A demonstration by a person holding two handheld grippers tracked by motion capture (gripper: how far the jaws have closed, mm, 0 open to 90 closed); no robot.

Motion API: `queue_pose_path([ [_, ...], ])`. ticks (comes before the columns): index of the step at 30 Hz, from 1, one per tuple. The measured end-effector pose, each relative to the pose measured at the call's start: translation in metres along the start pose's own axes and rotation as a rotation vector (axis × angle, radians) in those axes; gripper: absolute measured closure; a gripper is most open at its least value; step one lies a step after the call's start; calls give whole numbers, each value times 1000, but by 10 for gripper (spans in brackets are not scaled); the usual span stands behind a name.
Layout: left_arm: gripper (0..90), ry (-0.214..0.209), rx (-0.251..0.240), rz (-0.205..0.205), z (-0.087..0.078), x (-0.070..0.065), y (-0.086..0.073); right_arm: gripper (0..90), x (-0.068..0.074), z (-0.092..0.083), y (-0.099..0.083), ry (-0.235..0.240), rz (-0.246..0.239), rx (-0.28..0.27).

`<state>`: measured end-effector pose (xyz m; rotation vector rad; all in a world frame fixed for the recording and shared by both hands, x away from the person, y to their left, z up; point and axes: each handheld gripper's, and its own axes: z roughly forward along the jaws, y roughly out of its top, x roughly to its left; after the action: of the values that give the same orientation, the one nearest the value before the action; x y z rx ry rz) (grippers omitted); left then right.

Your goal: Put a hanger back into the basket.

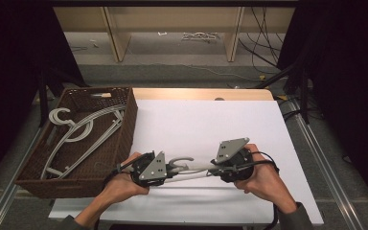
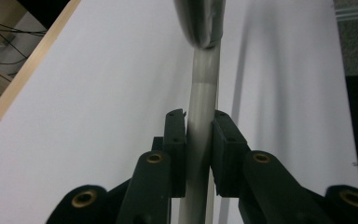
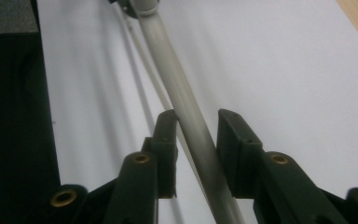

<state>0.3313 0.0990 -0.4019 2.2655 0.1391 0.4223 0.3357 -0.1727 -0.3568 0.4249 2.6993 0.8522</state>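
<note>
Left claw (image 2: 198,140) tight on grey hanger (image 2: 204,88); right claw (image 3: 196,140) slack around it, gap beside bar.

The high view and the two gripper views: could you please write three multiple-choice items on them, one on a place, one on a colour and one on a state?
1. Where is the wicker basket?
A. at the table's left edge
B. at its right edge
C. at its middle

2. What colour is the hanger held between the two grippers?
A. red
B. light grey
C. black

3. How does the left gripper stand?
A. wide open over bare table
B. shut with nothing between the jaws
C. shut on the hanger

Key: 1 A, the high view shows it left of the white table. 2 B, both gripper views show a pale grey bar. 3 C, its pads press the bar, while the right gripper has a gap.
</note>
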Motion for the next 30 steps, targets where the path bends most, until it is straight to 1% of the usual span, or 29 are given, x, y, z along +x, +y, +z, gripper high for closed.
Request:
queue_pose_path([
  [1, 789, -4, -10, -14, 0, 0, 1, 620, -1, 0, 0, -12, 9, -10],
  [2, 793, -12, -14, -37, 1, -1, 2, 583, -1, 0, 0, -25, 27, -18],
  [3, 794, -13, -9, -36, 1, 0, 3, 568, -1, 0, 1, -35, 35, -25],
  [4, 795, -4, -17, -43, 1, 0, 4, 541, -2, -1, 1, -45, 49, -32],
  [5, 795, -6, -24, -63, 1, 1, 4, 510, -1, -1, 1, -48, 64, -43],
  [6, 796, -8, -30, -78, 0, 3, 5, 483, -2, -2, 1, -53, 68, -49],
  [7, 796, -7, -34, -86, -1, 5, 5, 459, -3, -3, 2, -62, 87, -66],
  [8, 796, 1, -33, -92, -2, 6, 5, 435, -3, -4, 2, -68, 92, -81],
  [9, 797, 11, -32, -106, -3, 8, 5, 409, -4, -5, 2, -94, 101, -105],
  [10, 797, 19, -16, -99, -4, 12, 5, 390, -6, -6, 1, -114, 110, -124],
  [11, 797, 22, -25, -127, -4, 14, 4, 377, -7, -8, 1, -123, 125, -139],
  [12, 797, 29, -25, -144, -4, 16, 3, 367, -9, -11, 1, -133, 136, -160],
  [13, 797, 31, -14, -147, -5, 19, 3, 359, -10, -13, 0, -146, 155, -188],
  [14, 797, 31, -22, -168, -4, 21, 2, 351, -11, -15, 0, -157, 176, -208],
  [15, 797, 37, -29, -186, -4, 22, 2, 343, -13, -17, -1, -171, 185, -228],
  [16, 797, 38, -27, -191, -5, 25, 2, 337, -14, -18, -2, -181, 203, -241],
  [17, 797, 40, -26, -198, -6, 27, 2, 331, -14, -19, -4, -192, 210, -256],
  [20, 797, 41, -45, -243, -7, 33, 5, 316, -14, -19, -9, -193, 243, -287],
  [21, 796, 42, -56, -264, -8, 35, 6, 312, -14, -19, -12, -198, 250, -297],
  [22, 797, 30, -68, -292, -8, 38, 8, 310, -14, -18, -15, -210, 258, -311],
  [23, 796, 30, -76, -318, -9, 39, 9, 310, -14, -19, -17, -218, 271, -324],
  [24, 797, 28, -84, -335, -10, 42, 10, 309, -14, -20, -20, -227, 280, -340],
  [26, 796, 20, -93, -380, -13, 47, 13, 294, -13, -22, -26, -228, 308, -370],
  [27, 796, 23, -95, -383, -14, 50, 15, 273, -12, -22, -28, -229, 333, -377],
  [28, 796, 30, -97, -388, -16, 53, 16, 266, -10, -23, -30, -228, 346, -373],
  [29, 796, 41, -94, -394, -18, 55, 17, 266, -8, -24, -31, -228, 345, -373],
  [30, 796, 37, -97, -406, -21, 57, 19, 264, -6, -23, -32, -232, 346, -378],
])
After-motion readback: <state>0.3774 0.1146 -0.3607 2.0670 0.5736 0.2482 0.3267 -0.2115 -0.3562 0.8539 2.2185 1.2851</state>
